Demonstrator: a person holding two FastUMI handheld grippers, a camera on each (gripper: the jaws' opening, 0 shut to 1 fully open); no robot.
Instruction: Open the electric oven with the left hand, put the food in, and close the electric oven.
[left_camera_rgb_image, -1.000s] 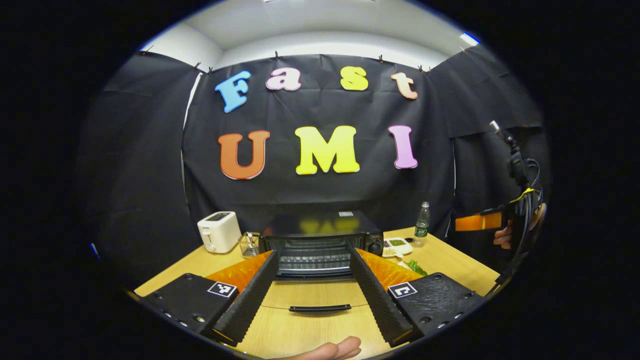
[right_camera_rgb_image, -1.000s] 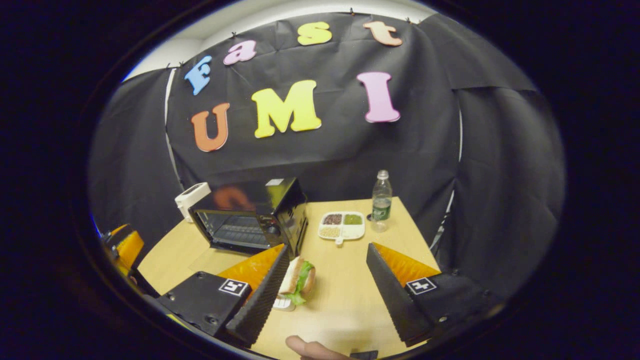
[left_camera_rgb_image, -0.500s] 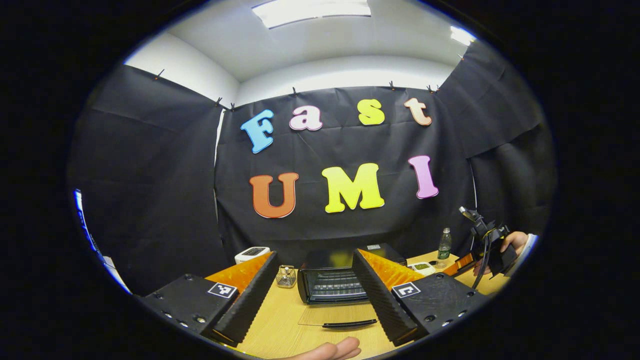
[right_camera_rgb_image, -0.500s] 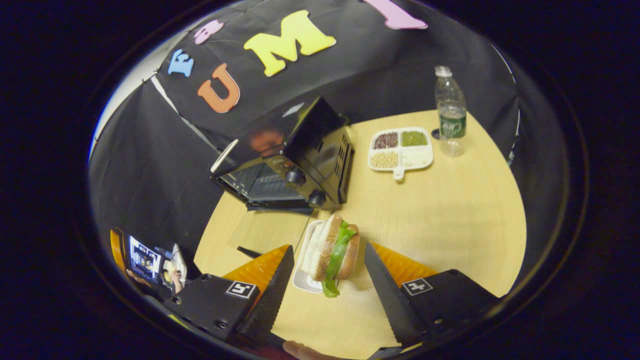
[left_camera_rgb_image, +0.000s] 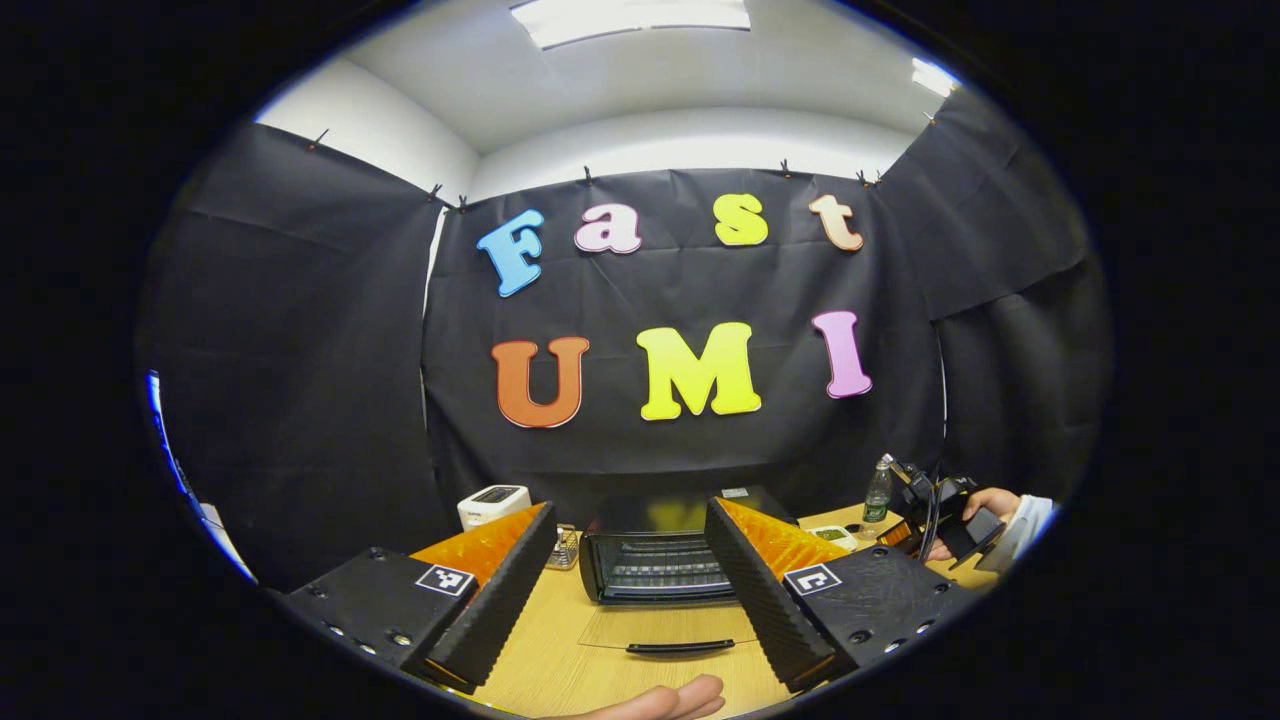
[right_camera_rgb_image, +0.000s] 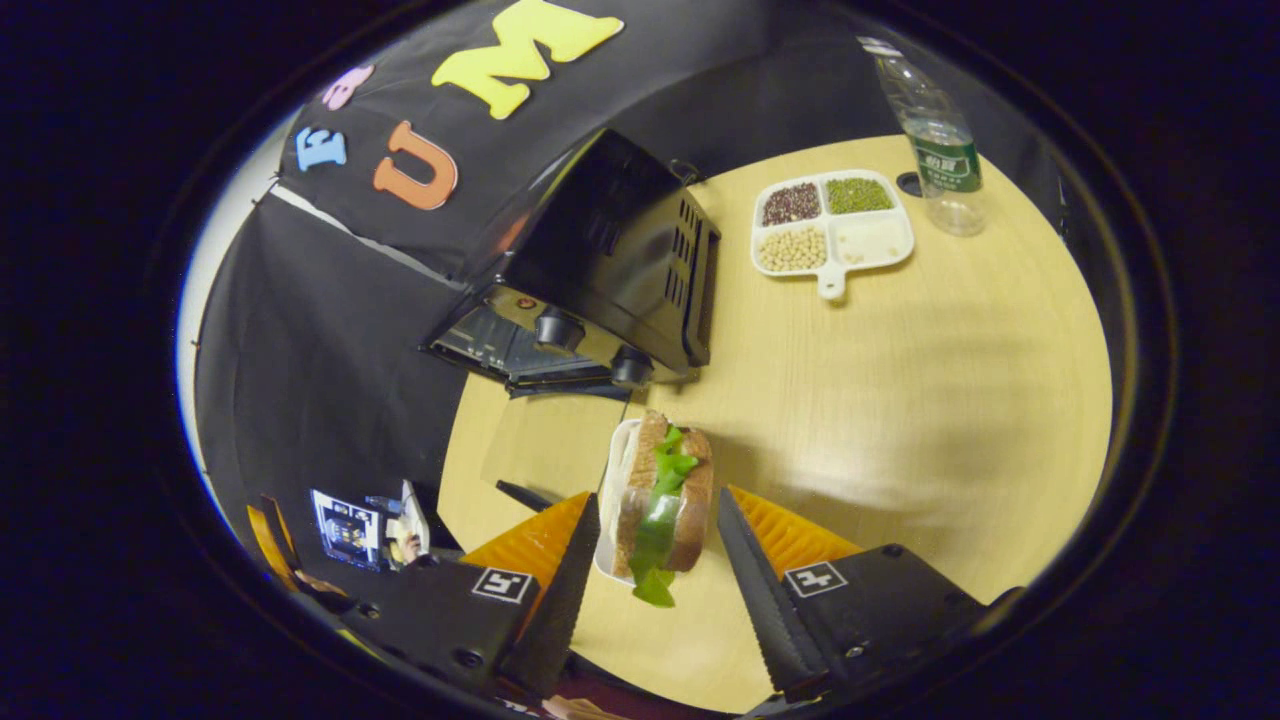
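The black electric oven (left_camera_rgb_image: 655, 555) stands on the wooden table with its glass door (left_camera_rgb_image: 665, 625) folded flat toward me. My left gripper (left_camera_rgb_image: 630, 590) is open, back from the door handle (left_camera_rgb_image: 680, 647), with nothing between its fingers. In the right gripper view the oven (right_camera_rgb_image: 600, 260) is at upper left, its door (right_camera_rgb_image: 545, 445) down. A sandwich (right_camera_rgb_image: 660, 500) with green lettuce rests on a small white tray (right_camera_rgb_image: 608, 495) just right of the door. My right gripper (right_camera_rgb_image: 657, 500) is open above it, one finger on each side. A hand holds the right gripper (left_camera_rgb_image: 940, 510) at far right.
A white toaster (left_camera_rgb_image: 493, 505) and a small glass (left_camera_rgb_image: 565, 548) stand left of the oven. A divided white dish (right_camera_rgb_image: 833, 228) of beans and a water bottle (right_camera_rgb_image: 935, 140) sit right of it. Bare table (right_camera_rgb_image: 930, 400) lies right of the sandwich.
My right gripper has dropped down over the sandwich, so its fingers now flank it. My left gripper has drawn back from the open oven and tilted up.
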